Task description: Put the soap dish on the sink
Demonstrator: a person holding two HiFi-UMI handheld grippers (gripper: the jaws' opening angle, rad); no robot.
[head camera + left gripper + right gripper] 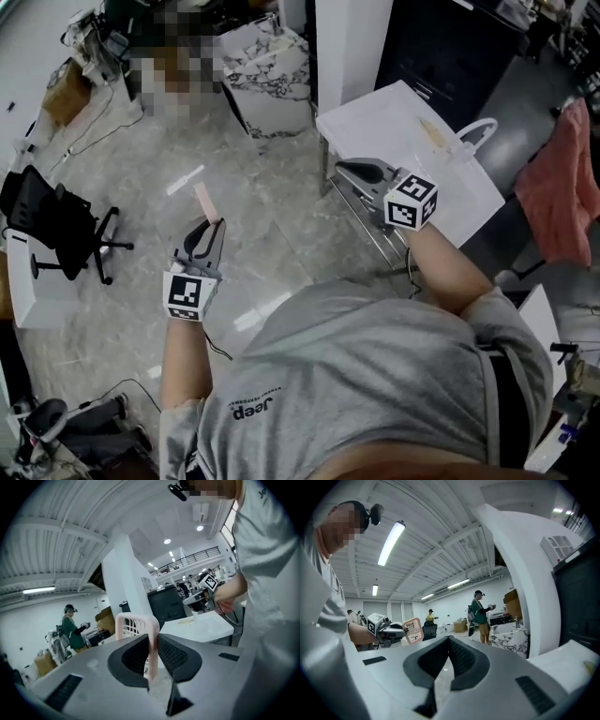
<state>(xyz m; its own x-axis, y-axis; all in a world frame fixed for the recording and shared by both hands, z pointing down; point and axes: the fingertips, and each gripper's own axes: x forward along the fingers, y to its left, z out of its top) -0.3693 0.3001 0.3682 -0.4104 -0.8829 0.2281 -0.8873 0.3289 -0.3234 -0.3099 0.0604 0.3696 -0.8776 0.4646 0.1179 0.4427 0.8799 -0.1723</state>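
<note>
Head view: "Jeep" on grey shirt point(375, 375)

The soap dish point(153, 644) is pale pink plastic, smooth and faintly shiny, pierced in a grid. The left gripper point(208, 230) has dark, matt, finely ribbed pads point(172, 654). The floor point(281, 216) is glossy, marble-veined stone.

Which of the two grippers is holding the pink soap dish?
The left gripper: its jaws clamp the edge of the pink soap dish. The right gripper has its jaws together with nothing between them.
</note>
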